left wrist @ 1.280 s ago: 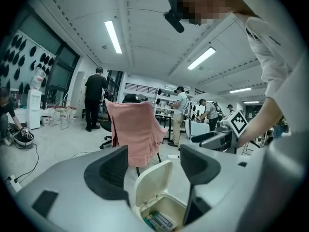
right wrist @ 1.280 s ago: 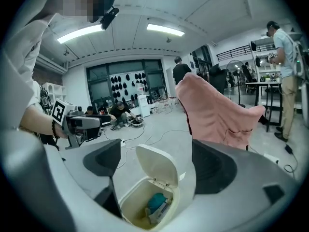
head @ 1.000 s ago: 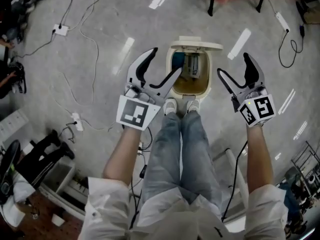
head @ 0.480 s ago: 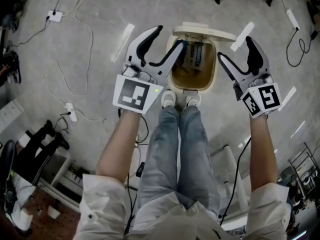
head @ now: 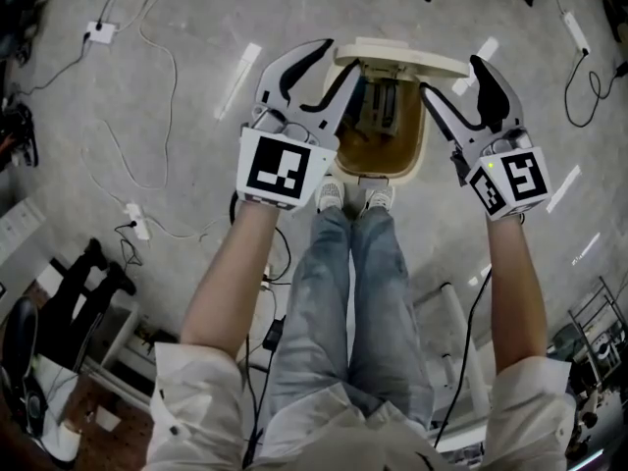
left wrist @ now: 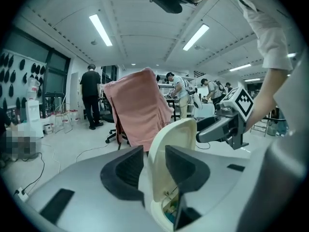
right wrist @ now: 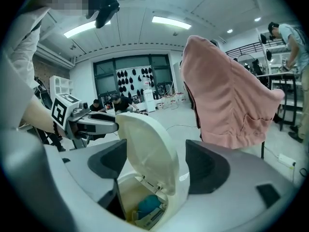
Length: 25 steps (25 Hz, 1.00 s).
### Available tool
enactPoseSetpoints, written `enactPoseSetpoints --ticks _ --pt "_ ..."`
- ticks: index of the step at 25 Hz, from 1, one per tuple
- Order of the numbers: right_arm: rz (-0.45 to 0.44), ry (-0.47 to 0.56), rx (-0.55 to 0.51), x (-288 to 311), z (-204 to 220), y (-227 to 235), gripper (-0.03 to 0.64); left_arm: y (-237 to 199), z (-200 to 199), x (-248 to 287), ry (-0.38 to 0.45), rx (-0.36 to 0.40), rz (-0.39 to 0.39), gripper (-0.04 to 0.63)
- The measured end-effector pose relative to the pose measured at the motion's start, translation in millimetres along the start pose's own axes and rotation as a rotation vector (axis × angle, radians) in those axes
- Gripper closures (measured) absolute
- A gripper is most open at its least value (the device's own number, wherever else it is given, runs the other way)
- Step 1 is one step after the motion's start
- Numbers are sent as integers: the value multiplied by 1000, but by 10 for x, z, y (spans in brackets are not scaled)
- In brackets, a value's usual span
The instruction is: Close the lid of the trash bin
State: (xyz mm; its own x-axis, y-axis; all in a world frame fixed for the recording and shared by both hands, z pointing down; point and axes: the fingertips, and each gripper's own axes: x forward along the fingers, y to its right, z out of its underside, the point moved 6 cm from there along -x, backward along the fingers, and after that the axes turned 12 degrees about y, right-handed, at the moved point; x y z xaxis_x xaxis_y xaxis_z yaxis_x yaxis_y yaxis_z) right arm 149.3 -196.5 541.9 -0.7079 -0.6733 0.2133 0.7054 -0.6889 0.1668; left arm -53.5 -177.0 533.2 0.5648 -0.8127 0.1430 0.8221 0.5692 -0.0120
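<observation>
1. Left gripper view: left gripper [left wrist: 153, 164] jaws narrowly bracket the lid [left wrist: 174, 134] edge. The right gripper [right wrist: 157, 166] is spread wide round it. Both were just closing.
2. Lid stands upright on the trash bin [head: 378, 177]. Likely light, stiff, slick plastic (hinged), so press its top edge.
3. A second ago both grippers hung short of it.
</observation>
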Motion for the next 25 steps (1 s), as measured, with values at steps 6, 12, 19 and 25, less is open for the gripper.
enactPoseSetpoints --ticks 6,12,19,25 --pt "-2 1 -26 37 -12 -21 260 -22 60 32 -28 30 7 450" --pt "27 3 -38 55 0 -36 312 -3 85 42 -36 39 15 476" --pt "91 -18 -52 84 12 28 378 -42 109 88 -41 43 -13 503" --pt "144 -23 -61 84 8 96 460 -42 100 102 -44 62 -11 522"
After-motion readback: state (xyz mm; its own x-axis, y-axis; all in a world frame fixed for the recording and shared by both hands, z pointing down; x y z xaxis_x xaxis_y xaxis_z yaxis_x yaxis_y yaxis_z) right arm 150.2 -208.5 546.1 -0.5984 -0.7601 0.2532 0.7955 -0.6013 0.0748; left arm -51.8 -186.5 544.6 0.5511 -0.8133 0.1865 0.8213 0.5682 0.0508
